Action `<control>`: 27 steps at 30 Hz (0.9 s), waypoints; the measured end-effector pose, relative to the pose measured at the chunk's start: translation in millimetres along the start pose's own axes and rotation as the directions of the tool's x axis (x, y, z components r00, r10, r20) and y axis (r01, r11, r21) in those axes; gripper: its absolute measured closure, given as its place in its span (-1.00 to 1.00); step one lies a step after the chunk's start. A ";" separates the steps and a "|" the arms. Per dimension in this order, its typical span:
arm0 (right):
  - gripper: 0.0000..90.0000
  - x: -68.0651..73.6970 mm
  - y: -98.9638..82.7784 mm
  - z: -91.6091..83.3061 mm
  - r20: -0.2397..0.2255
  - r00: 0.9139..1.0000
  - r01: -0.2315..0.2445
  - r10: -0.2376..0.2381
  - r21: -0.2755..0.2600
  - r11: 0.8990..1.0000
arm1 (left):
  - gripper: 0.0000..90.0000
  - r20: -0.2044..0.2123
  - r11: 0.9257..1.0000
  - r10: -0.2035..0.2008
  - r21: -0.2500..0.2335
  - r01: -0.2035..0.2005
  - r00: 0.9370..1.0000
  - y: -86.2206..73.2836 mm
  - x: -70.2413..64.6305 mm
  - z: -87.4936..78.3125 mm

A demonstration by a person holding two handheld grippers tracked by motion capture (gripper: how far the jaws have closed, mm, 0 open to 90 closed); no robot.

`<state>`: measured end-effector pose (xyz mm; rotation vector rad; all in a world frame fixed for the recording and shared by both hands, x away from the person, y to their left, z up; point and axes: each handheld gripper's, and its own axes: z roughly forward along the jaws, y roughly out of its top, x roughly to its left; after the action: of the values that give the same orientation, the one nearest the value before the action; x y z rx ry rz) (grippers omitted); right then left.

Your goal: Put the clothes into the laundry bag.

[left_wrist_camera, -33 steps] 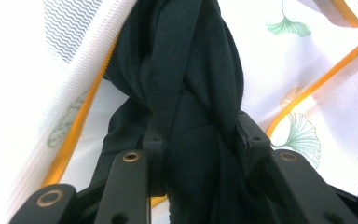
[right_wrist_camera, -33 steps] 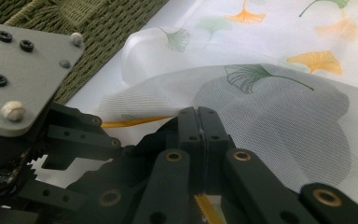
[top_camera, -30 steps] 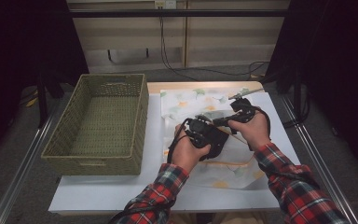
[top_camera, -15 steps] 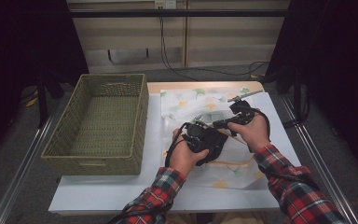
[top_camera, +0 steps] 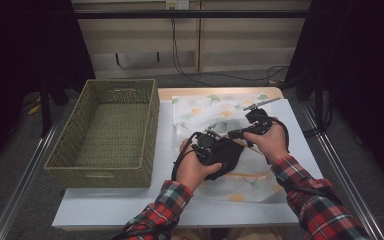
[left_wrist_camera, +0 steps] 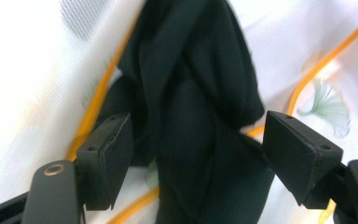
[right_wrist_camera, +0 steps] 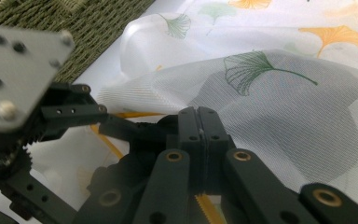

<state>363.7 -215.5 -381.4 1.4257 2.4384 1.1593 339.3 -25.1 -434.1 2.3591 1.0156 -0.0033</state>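
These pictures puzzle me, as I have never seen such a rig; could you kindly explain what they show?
A person in red plaid sleeves holds a two-jaw gripper in each hand. The high view looks down on the white table; the other two cameras ride on the grippers. On the table stand an empty green woven basket and a white mesh bag printed with ginkgo leaves. The left gripper, whose jaws have just been opening, straddles a crumpled black cloth without pressing it. The right gripper is shut on the bag's orange trim.
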 end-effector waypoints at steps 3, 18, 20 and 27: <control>1.00 0.4 0.1 -0.1 0.000 1.000 -0.001 0.001 0.001 1.000 | -0.43 0.006 1.000 -0.007 0.024 0.006 1.000 -2.8 1.0 2.4; 1.00 -1.8 -1.5 -2.0 0.001 1.000 -0.002 0.002 0.007 1.000 | 0.58 0.022 0.993 -0.080 0.090 0.078 0.997 -4.8 1.5 10.6; 1.00 -2.1 -1.3 -2.1 -0.003 1.000 -0.002 0.002 0.006 1.000 | 0.63 0.024 0.993 -0.087 0.078 0.085 0.996 -4.5 2.7 9.5; 1.00 -0.9 -0.7 -0.8 -0.007 1.000 -0.002 0.002 0.001 1.000 | 0.69 0.038 0.995 -0.095 0.019 0.095 0.995 1.6 -0.7 4.2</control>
<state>363.4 -216.8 -381.6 1.4276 2.4435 1.1656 340.8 -28.5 -436.6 2.3149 1.1122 -0.0936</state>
